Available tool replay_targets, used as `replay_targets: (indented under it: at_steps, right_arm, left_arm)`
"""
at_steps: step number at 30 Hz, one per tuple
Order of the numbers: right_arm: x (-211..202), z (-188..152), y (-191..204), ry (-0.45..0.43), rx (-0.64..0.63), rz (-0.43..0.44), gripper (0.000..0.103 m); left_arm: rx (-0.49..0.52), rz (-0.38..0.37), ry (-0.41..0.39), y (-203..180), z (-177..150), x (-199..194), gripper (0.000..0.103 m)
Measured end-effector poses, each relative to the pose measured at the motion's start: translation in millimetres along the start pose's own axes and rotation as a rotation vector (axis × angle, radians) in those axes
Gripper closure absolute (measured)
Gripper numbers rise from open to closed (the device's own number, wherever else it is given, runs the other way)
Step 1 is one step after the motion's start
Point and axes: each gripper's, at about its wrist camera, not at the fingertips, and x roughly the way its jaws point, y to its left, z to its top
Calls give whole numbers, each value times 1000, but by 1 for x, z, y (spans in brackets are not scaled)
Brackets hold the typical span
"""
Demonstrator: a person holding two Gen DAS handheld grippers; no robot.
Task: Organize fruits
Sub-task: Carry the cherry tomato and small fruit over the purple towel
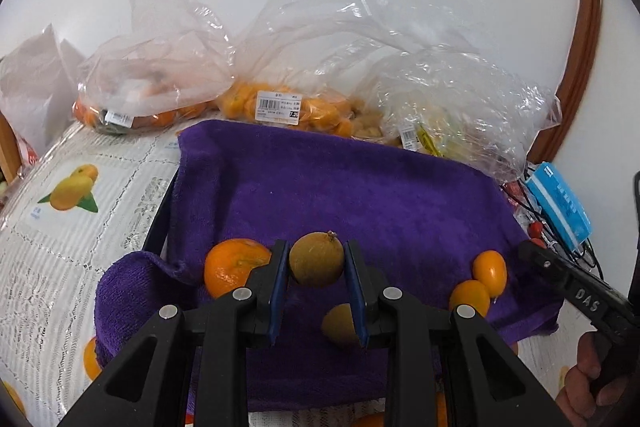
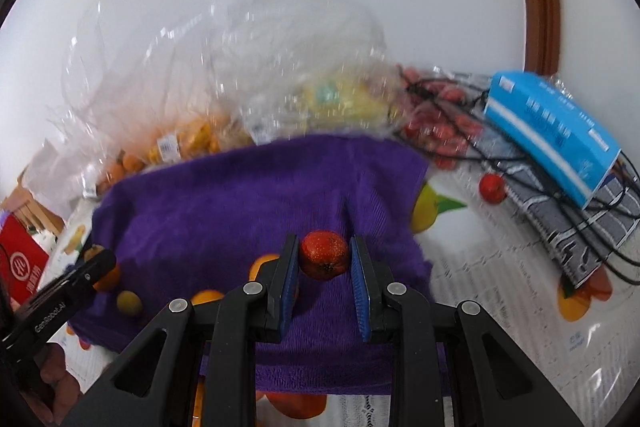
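left gripper: the left gripper (image 1: 316, 263) is clamped on a brownish-green round fruit (image 1: 316, 259), its blue pads pressed to both sides, held above the purple towel (image 1: 360, 195).
right gripper: the right gripper (image 2: 325, 259) is clamped on a small red fruit (image 2: 324, 255) with a speckled skin, also over the towel; this view is blurred.
on the towel: an orange mandarin (image 1: 232, 267) lies just left of the left gripper's fingers; two small orange kumquats (image 1: 480, 283) lie touching near the right edge; a second brownish fruit (image 1: 340, 323) lies below the held one, partly hidden by a pad.
behind the towel: clear plastic bags (image 1: 280, 67) of orange and yellow fruit, with barcode labels, stand against a white wall.
to the right: a blue box (image 2: 552, 135) rests tilted on black cables and red fruits; one red fruit (image 2: 493, 187) lies apart on the fruit-printed tablecloth (image 1: 80, 195).
person: a hand (image 1: 588, 379) grips the handle of the right gripper at the frame's lower corner.
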Motion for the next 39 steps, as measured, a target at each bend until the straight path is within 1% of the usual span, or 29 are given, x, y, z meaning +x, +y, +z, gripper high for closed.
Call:
replay_targets:
  at_steps: [7, 10, 24, 37, 39]
  right_arm:
    - [8, -6, 5, 19, -27, -20, 78]
    - [10, -6, 5, 22, -25, -23, 78]
    - [19, -8, 5, 51, -33, -39, 77]
    - [19, -8, 7, 48, -35, -42, 77]
    - [19, -8, 7, 50, -37, -40, 75]
  left_arm:
    - [-23, -12, 12, 5, 2, 3, 77]
    - [-32, -39, 18, 6, 3, 4, 77]
    - [-33, -45, 41, 4, 3, 8, 77]
    - [-33, -42, 46, 3, 2, 10, 77]
    - [-33, -43, 46, 3, 2, 10, 77]
